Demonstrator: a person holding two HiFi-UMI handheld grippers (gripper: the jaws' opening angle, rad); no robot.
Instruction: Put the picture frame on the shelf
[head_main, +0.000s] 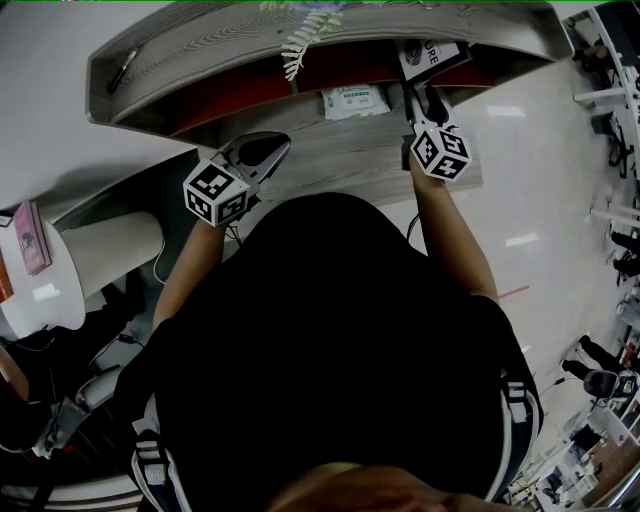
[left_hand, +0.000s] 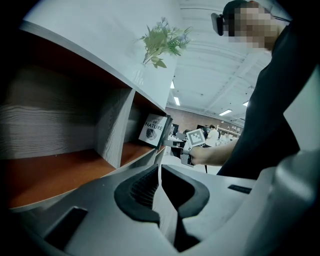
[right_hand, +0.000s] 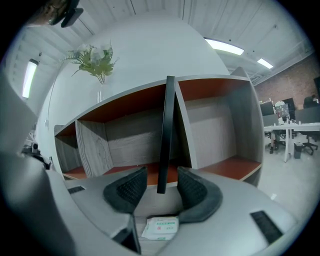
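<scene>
The picture frame (head_main: 432, 55), black-edged with a white print, stands in the shelf's right-hand compartment (left_hand: 154, 129). The right gripper view shows it edge-on as a dark upright strip (right_hand: 166, 125). My right gripper (head_main: 417, 98) reaches up to it. Its jaws are open (right_hand: 161, 181), one pad on each side of the frame's lower edge, with a gap at both pads. My left gripper (head_main: 280, 147) hangs in front of the shelf's middle, lower and to the left. It is shut (left_hand: 160, 172) with nothing between its pads.
The shelf (head_main: 330, 150) is grey wood with red-brown boards and upright dividers (right_hand: 220, 115). A vase with a green sprig (right_hand: 95, 60) stands on its top, and a dark pen-like thing (head_main: 122, 70) lies there too. A pack of wipes (head_main: 355, 100) lies on a lower board.
</scene>
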